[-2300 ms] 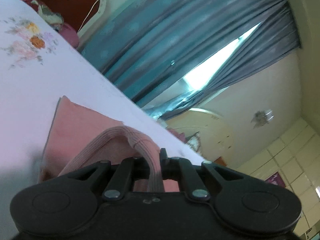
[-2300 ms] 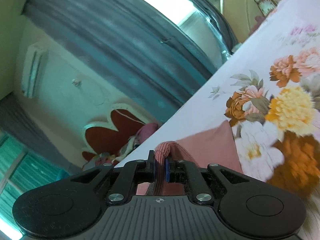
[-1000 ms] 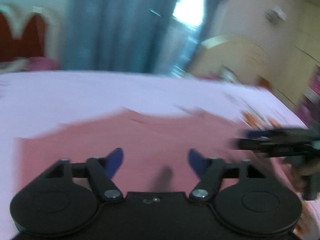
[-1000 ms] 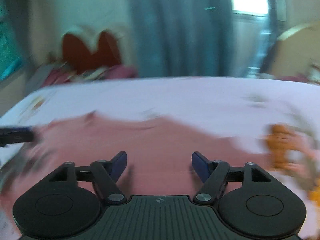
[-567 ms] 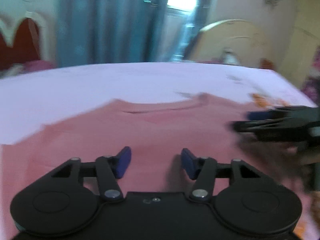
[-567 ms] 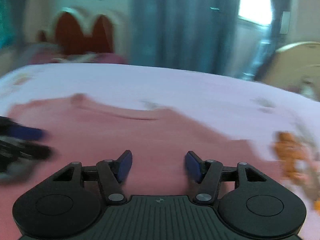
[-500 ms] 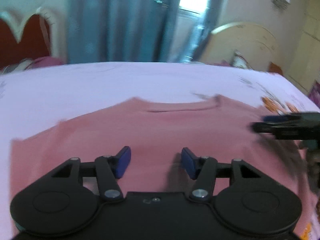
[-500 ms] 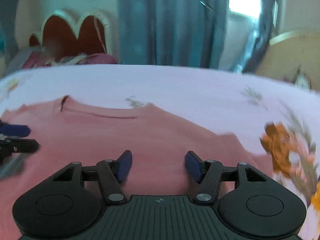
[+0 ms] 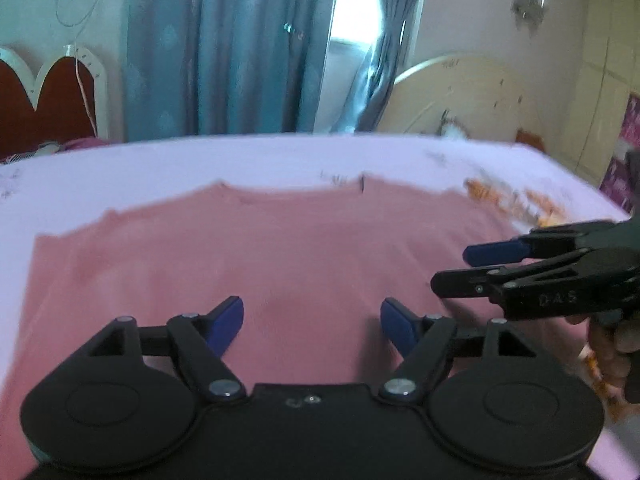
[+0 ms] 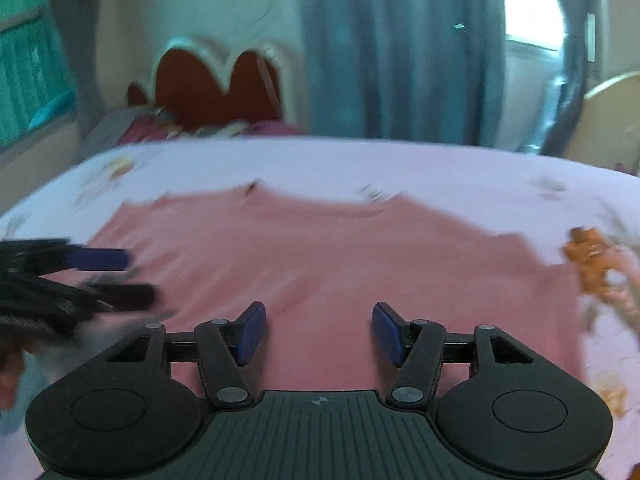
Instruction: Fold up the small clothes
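Note:
A pink knit top [image 9: 280, 248] lies spread flat on the bed, its neckline at the far edge; it also shows in the right wrist view [image 10: 320, 248]. My left gripper [image 9: 312, 320] is open and empty above the top's near part. My right gripper [image 10: 316, 330] is open and empty above the same cloth. The right gripper also shows at the right of the left wrist view [image 9: 472, 266], and the left gripper shows blurred at the left of the right wrist view [image 10: 120, 276].
The bed has a pale lilac sheet [image 9: 280, 160] with orange flower prints [image 10: 592, 260] at the right. A red headboard [image 10: 216, 84], blue curtains [image 9: 224, 48] and a cream headboard [image 9: 460, 96] stand behind the bed.
Both grippers let go of the pink top's ribbed edge and opened. They pulled back and levelled; the top now lies flat. In the last half second the jaws opened a little wider.

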Motion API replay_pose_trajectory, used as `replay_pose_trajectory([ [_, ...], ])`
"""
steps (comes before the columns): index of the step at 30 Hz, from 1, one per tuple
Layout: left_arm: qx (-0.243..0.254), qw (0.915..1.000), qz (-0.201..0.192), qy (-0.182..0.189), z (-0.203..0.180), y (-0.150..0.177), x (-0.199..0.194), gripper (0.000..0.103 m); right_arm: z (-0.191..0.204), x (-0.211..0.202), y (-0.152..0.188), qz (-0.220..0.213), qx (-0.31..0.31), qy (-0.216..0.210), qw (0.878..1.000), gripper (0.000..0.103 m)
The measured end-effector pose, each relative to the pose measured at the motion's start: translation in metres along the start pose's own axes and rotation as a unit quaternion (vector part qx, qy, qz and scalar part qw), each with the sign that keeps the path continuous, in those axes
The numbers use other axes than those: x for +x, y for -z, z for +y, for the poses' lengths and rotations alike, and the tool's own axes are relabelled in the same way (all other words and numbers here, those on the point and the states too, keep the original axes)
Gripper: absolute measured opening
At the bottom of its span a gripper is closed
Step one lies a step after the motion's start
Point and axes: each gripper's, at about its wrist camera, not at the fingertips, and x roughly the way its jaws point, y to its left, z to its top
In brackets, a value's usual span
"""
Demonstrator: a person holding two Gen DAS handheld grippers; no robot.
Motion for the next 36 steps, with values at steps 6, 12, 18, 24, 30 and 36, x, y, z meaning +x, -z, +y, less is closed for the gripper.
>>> replay_pose_trajectory([
  [6, -0.044, 0.9957, 0.002, -0.081, 0.062, 0.016, -0.021, 0.076, -0.054, -0.021, 0.024, 0.011, 0.043, 0.089, 0.995, 0.059],
  [12, -0.068, 0.9918, 0.004, -0.108, 0.097, 0.022, -0.047, 0.069, -0.093, -0.054, 0.043, 0.021, 0.066, 0.151, 0.986, 0.059],
  [18, -0.041, 0.9969, -0.030, -0.061, 0.033, 0.018, -0.066, 0.077, -0.040, -0.066, 0.036, -0.007, 0.050, 0.086, 0.995, 0.059],
  [24, -0.007, 0.9997, 0.004, -0.024, -0.028, 0.029, -0.045, 0.077, 0.025, -0.040, 0.050, 0.039, -0.018, 0.082, 0.996, 0.059],
  [30, -0.043, 0.9958, 0.018, -0.079, 0.014, 0.048, -0.060, 0.075, -0.018, -0.056, 0.065, 0.049, 0.034, 0.137, 0.989, 0.059],
  [36, -0.062, 0.9887, 0.024, -0.134, 0.051, 0.053, -0.082, 0.075, -0.053, -0.077, 0.075, 0.063, 0.061, 0.162, 0.983, 0.058],
])
